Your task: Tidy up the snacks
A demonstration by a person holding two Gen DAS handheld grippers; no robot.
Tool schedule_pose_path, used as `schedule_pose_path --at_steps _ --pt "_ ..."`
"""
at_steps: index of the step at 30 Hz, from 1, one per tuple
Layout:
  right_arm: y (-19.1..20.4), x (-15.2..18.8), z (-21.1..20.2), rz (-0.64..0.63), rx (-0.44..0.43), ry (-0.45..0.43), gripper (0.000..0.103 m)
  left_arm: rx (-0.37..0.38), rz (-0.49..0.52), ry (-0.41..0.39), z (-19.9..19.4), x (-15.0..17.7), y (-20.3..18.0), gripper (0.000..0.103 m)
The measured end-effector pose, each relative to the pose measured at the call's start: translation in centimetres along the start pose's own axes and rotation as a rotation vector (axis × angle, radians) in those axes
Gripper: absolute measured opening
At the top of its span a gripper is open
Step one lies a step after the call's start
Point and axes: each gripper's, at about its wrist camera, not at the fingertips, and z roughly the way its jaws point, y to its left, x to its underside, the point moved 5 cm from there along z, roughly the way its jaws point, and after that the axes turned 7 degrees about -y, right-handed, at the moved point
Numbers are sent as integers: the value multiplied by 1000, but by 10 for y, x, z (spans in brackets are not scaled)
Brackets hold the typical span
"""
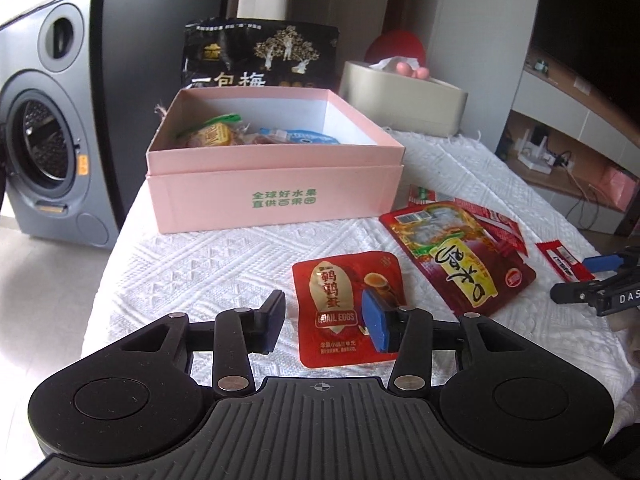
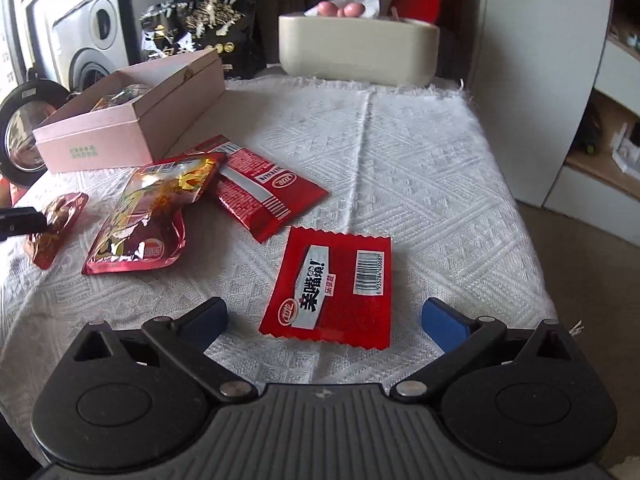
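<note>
Pink box (image 1: 276, 184) ahead: some snacks stowed. Four packets remain outside. My left gripper (image 1: 324, 322), half-open, straddles the egg packet (image 1: 340, 300); my right gripper (image 2: 324, 320), wide apart, frames a red sachet (image 2: 328, 284).

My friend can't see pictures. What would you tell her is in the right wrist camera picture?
An open gripper hovers over a flat red snack packet lying on a white tablecloth. To the left lie three more red snack packs, and behind them a pink box with snacks inside.
</note>
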Motion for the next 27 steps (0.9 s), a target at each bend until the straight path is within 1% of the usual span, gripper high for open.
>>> schedule_pose_path --at_steps 6,7,9,11,13,14,16,17,18,20,22,25,27 --pt "-2 -6 2 -27 -26 49 103 65 -84 -25 0 8 10 49" --pt "-2 -8 1 -20 -35 51 101 85 -97 -24 0 9 11 49" --pt "2 -13 1 -22 -45 32 95 99 -103 -44 -2 13 10 49" --pt "4 -15 4 -24 -23 26 84 124 -80 -54 -3 17 5 51" --pt "4 -17 3 -10 -16 9 72 107 -30 -74 -5 19 -1 54" --pt "5 -17 2 -11 -13 2 60 101 -19 -78 -5 20 -3 54" --pt "7 -19 -4 -8 -21 -11 56 100 -26 -74 -4 19 -2 55" --pt "8 -21 -8 -9 -19 -35 47 102 -34 -72 -4 19 -1 56" --pt "10 -22 -12 -19 -19 -47 44 102 -36 -71 -4 19 -1 56" --pt "14 -27 -22 -20 -32 -86 44 97 -33 -66 -4 18 -1 56" --pt "21 -33 -32 -16 -65 -128 44 89 -28 -57 -4 16 -3 56" --pt "43 -39 -45 -11 -158 -175 44 71 -7 -34 -5 12 -4 56" --pt "64 -35 -45 -33 -234 -171 44 39 6 -35 -10 7 -4 53"
